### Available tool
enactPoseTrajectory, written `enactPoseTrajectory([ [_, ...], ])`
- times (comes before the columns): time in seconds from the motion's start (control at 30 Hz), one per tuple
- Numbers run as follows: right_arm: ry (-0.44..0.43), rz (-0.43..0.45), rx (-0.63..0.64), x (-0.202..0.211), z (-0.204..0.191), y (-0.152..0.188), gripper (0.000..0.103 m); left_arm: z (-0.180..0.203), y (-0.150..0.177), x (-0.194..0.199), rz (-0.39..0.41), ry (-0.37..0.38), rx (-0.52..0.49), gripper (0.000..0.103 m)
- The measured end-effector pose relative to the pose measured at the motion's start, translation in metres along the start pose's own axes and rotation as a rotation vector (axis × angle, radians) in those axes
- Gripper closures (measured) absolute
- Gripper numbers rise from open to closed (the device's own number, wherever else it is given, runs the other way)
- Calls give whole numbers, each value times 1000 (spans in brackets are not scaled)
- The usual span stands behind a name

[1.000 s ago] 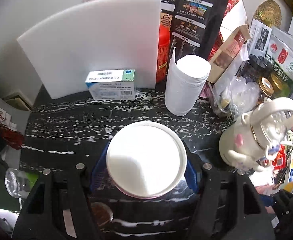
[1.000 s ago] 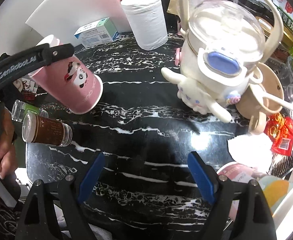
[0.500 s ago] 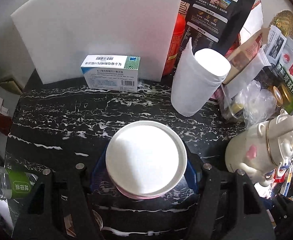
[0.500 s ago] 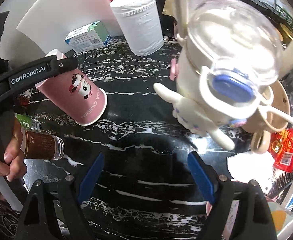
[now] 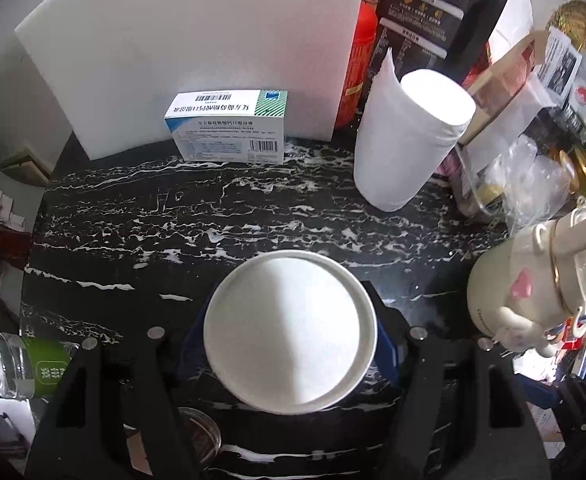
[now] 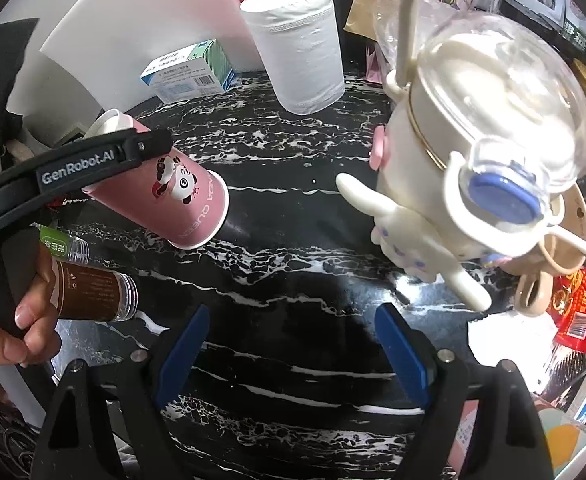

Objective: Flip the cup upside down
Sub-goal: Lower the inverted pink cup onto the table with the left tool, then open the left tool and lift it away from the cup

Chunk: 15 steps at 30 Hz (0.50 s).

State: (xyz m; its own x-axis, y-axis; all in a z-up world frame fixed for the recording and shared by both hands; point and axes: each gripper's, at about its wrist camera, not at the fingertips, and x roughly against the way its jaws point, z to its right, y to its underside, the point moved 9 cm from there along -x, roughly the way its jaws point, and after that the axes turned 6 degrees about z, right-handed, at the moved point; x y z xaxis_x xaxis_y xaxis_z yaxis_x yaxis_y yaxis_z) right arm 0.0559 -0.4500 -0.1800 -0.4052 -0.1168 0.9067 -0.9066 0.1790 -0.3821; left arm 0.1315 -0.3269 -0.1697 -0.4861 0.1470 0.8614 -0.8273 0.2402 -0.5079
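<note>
— What's on the marble? How many?
— One pink cup [image 6: 161, 196], one paper roll [image 6: 299, 46], one medicine box [image 5: 227, 126], one kettle [image 6: 477, 160], two lying bottles [image 6: 93, 290].

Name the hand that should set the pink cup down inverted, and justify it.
Left. The left tongs already clamp the pink cup, mouth tilted down just above the marble table. The right tongs stand open and empty, apart from the cup.
</note>
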Motion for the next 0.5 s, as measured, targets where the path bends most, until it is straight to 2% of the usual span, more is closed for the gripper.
enactPoseTrajectory([
  [0.2,7,20,-4,10,-2,-2,18,-4,-3,9,2,-15,-11,26],
  [0.5,19,86,-12,38,-14,-10,18,-13,-14,54,44,-21,-55,22],
])
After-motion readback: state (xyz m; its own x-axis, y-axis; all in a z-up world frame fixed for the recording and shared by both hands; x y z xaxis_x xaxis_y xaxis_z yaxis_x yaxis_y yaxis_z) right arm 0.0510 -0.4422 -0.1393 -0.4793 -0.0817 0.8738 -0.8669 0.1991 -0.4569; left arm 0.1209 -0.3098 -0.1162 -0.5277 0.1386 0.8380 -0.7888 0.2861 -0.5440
